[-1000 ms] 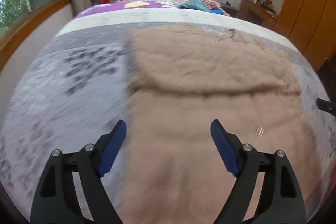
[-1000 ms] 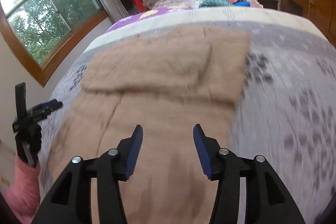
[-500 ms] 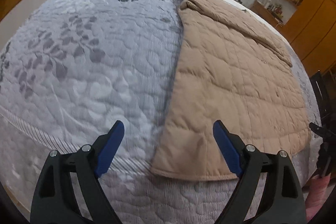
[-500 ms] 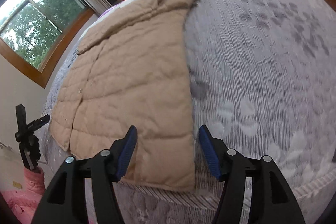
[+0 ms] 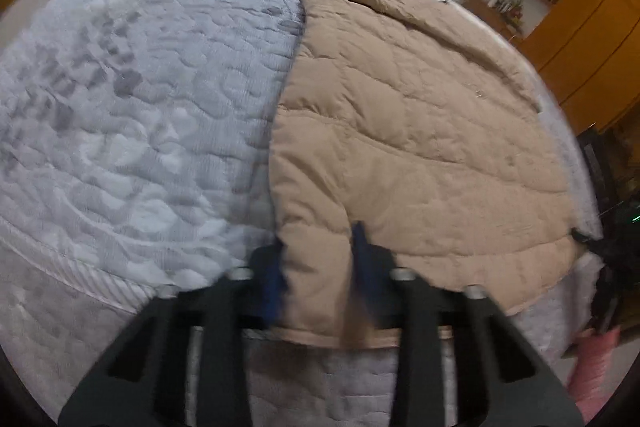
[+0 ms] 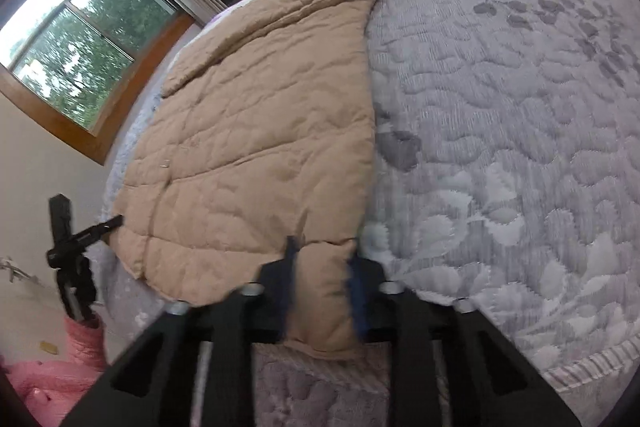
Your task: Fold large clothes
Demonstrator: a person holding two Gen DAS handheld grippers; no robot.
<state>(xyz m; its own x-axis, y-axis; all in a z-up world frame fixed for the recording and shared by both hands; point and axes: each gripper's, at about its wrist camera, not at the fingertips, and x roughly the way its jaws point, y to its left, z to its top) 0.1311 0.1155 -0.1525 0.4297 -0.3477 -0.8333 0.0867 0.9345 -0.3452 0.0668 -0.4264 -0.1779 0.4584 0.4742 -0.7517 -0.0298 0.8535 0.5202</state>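
Tan quilted coat (image 5: 420, 131) spread flat on the grey bed cover (image 5: 132, 115), hem at the near bed edge. Left hand-held gripper (image 5: 318, 267) at the coat's near left hem corner, jaws just closed in, pads pinching the fabric. Right hand-held gripper (image 6: 322, 279) at the near right hem corner (image 6: 320, 307), jaws likewise just closed, corner clamped between the blue pads. Both views motion-blurred at the fingertips.
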